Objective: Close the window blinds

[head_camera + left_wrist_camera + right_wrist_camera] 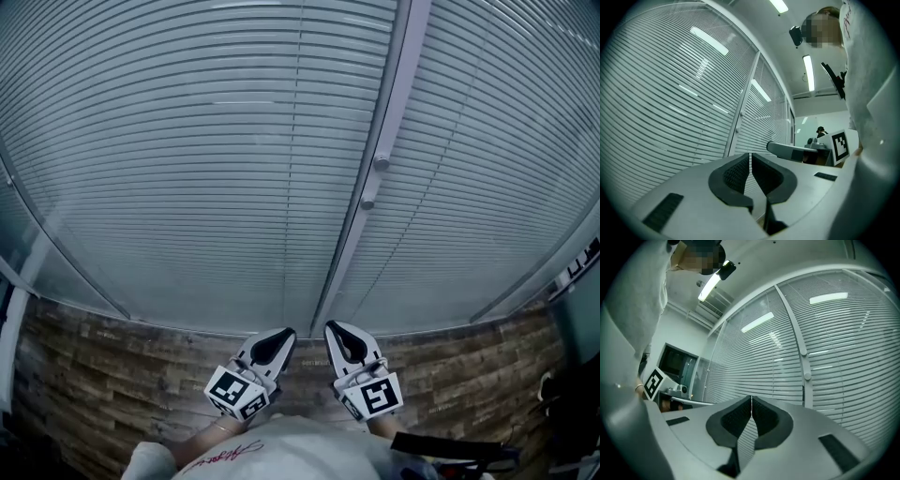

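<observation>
The window blinds (187,169) hang lowered over two panes and fill the head view from 9 through 12 to 3 o'clock, their slats running across. A pale frame post (386,103) divides them toward 1 o'clock and carries two small knobs (380,161). Below lies a wood-pattern floor (112,375). At 6 o'clock both grippers point at the blinds without touching them. The left gripper (281,336) sits at 7 o'clock, its fingers (736,171) drawn together to a thin slit, gripping nothing. The right gripper (336,330) sits just beside it at 5 o'clock, fingers (733,420) pressed together, empty.
</observation>
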### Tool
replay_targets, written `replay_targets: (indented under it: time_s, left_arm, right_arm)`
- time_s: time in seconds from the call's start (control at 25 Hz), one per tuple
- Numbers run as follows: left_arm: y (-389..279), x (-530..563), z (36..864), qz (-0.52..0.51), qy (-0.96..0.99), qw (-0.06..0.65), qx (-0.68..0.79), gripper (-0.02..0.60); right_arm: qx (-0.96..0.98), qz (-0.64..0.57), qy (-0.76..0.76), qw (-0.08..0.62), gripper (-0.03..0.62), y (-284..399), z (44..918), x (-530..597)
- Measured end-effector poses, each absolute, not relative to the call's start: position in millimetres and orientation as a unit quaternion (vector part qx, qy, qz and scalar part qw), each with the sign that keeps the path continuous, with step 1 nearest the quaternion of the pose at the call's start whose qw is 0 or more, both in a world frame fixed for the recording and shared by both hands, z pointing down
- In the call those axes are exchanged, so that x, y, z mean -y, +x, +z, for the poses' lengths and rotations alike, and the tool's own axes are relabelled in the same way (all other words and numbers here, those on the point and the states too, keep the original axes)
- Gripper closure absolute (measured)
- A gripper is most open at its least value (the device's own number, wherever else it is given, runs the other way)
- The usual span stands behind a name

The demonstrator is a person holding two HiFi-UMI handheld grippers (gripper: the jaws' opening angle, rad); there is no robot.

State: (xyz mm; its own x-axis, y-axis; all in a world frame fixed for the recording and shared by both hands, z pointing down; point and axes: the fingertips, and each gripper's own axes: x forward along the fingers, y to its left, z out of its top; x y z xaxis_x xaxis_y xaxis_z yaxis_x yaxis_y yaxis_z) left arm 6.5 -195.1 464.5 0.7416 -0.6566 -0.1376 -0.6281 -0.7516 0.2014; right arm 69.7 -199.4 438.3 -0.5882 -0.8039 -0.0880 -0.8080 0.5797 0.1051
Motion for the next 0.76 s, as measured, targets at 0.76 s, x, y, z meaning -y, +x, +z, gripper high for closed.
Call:
replay_targets:
  time_s: [0.76]
  left_arm:
    - [39.0, 193.0, 466.8, -0.094, 0.930, 0.077, 0.348, 0.553]
  right_arm:
    - [-0.898, 0.091, -0.431, -0.009, 0.572, 86.9, 447.1, 194.6]
